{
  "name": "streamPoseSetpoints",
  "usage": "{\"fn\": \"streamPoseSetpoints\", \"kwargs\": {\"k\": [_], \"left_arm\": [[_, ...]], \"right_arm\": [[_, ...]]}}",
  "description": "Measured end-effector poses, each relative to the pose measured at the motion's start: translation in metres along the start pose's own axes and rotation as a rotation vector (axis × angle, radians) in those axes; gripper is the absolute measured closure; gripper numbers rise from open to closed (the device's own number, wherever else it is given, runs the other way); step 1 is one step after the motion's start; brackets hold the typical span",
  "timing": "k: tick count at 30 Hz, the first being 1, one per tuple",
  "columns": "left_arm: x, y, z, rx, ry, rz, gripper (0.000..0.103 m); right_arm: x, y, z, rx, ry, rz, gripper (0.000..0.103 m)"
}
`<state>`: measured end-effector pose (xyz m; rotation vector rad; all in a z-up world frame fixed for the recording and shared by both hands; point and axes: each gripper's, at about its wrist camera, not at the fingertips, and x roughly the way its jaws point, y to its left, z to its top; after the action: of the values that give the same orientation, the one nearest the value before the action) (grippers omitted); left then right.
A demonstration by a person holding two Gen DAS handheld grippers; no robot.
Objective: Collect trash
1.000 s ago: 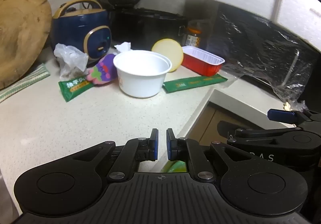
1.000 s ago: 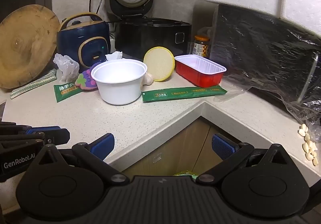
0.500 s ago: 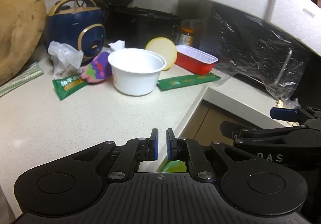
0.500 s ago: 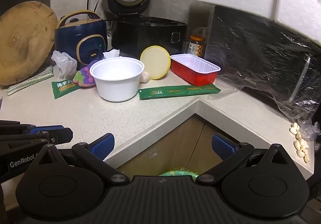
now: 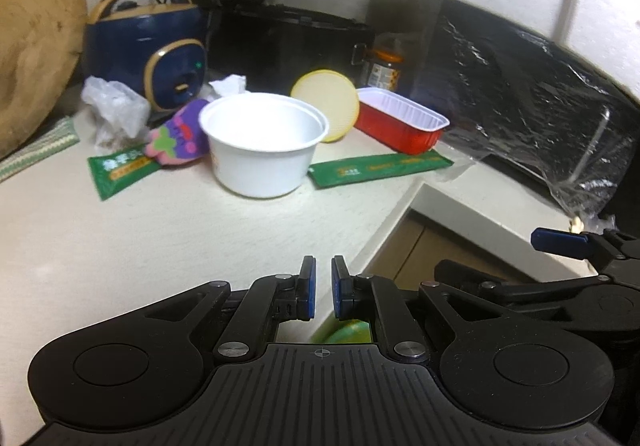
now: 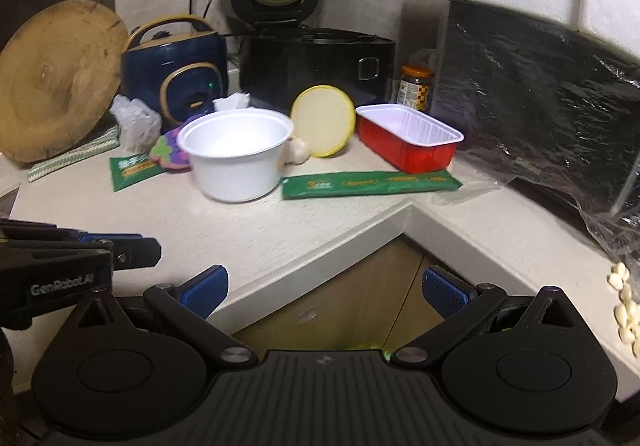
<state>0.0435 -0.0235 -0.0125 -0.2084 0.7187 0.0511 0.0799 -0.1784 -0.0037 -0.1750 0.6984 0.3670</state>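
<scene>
On the pale counter [image 5: 120,238] stand a white disposable bowl [image 5: 264,148] [image 6: 236,154], a long green wrapper [image 5: 380,168] [image 6: 372,184], a short green wrapper [image 5: 118,170] [image 6: 134,168], a red foil tray [image 5: 400,124] [image 6: 408,136], a yellow lid [image 5: 326,104] [image 6: 322,120], a purple wrapper [image 5: 180,134] [image 6: 170,152] and a crumpled clear bag [image 5: 114,112] [image 6: 134,120]. My left gripper [image 5: 323,288] is shut and empty at the counter's front edge. My right gripper [image 6: 324,288] is open and empty over the corner gap.
A blue rice cooker [image 6: 176,74], a black cooker with its lid up [image 6: 316,66], a jar [image 6: 416,86] and a wooden board [image 6: 56,78] line the back. A foil-wrapped appliance [image 6: 540,110] under white foam fills the right. Garlic cloves [image 6: 624,306] lie near the right edge. Something green [image 5: 350,330] shows below the counter.
Both grippers have drawn back a little and risen, so the trash items sit slightly farther away. Neither gripper's jaws have changed.
</scene>
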Motion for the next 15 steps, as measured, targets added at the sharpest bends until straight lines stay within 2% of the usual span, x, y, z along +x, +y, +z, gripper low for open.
{"fn": "streamPoseSetpoints", "kwargs": {"k": [3, 5, 7, 10, 12, 15], "left_arm": [[0.013, -0.002, 0.014, -0.067, -0.032, -0.042, 0.092], [0.019, 0.002, 0.024, -0.135, -0.051, -0.041, 0.091], [0.023, 0.01, 0.037, -0.203, -0.102, -0.008, 0.091], [0.032, 0.027, 0.061, -0.282, -0.151, 0.094, 0.09], [0.041, 0.042, 0.08, -0.326, -0.167, 0.149, 0.089], [0.063, 0.066, 0.107, -0.362, -0.18, 0.229, 0.089]], "right_arm": [[0.014, -0.031, 0.008, 0.016, -0.009, 0.031, 0.0], [0.025, -0.053, 0.015, 0.026, -0.02, 0.041, 0.0], [0.037, -0.074, 0.022, 0.049, -0.031, 0.056, 0.0], [0.06, -0.1, 0.03, 0.11, -0.021, 0.057, 0.0], [0.071, -0.108, 0.032, 0.14, -0.002, 0.05, 0.0], [0.083, -0.113, 0.031, 0.147, 0.024, 0.089, 0.0]]}}
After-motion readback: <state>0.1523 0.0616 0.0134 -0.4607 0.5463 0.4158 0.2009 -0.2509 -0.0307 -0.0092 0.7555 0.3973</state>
